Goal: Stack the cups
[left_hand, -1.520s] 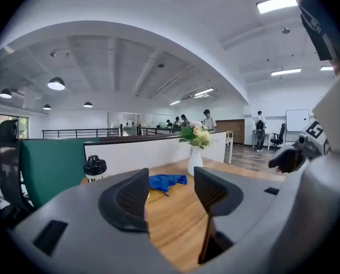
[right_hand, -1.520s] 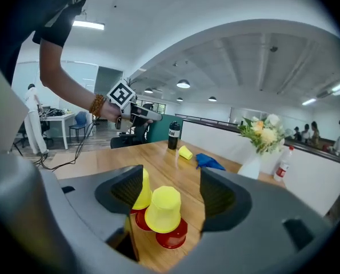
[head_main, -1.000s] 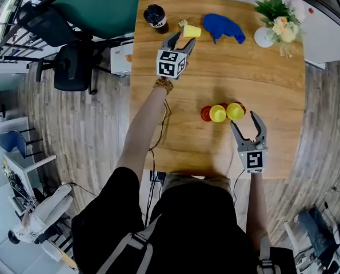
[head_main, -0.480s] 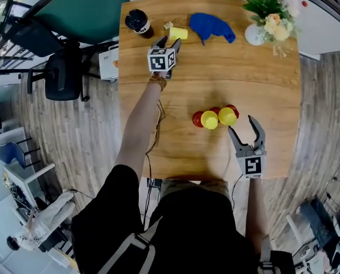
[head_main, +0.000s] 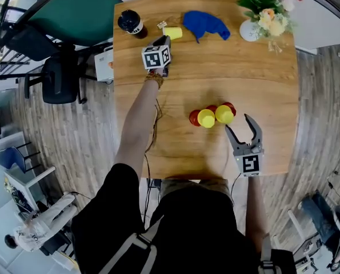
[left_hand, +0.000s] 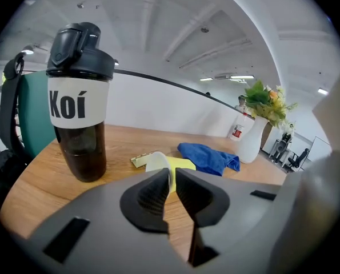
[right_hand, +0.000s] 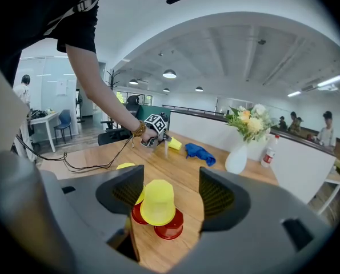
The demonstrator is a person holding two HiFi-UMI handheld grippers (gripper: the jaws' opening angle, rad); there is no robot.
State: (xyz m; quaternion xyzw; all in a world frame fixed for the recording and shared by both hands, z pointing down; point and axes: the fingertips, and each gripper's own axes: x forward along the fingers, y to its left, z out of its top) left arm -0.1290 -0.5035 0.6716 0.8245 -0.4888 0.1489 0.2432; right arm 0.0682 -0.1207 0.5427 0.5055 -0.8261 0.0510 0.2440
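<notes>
A lone yellow cup [head_main: 174, 33] lies on its side near the far edge of the tabletop [head_main: 261, 67]. The jaws of the left hand-held gripper [left_hand: 171, 178] have just been closing and now pinch its rim. Mid-tabletop, two upside-down yellow cups [head_main: 206, 118] stand side by side, clustered against red cups [head_main: 194, 117].

head view: overhead, steeply down, whole table [head_main: 272, 84]
left gripper view: low, close, at far edge
right gripper view: low, facing across
shared: blue cloth [head_main: 207, 24], all 3
</notes>
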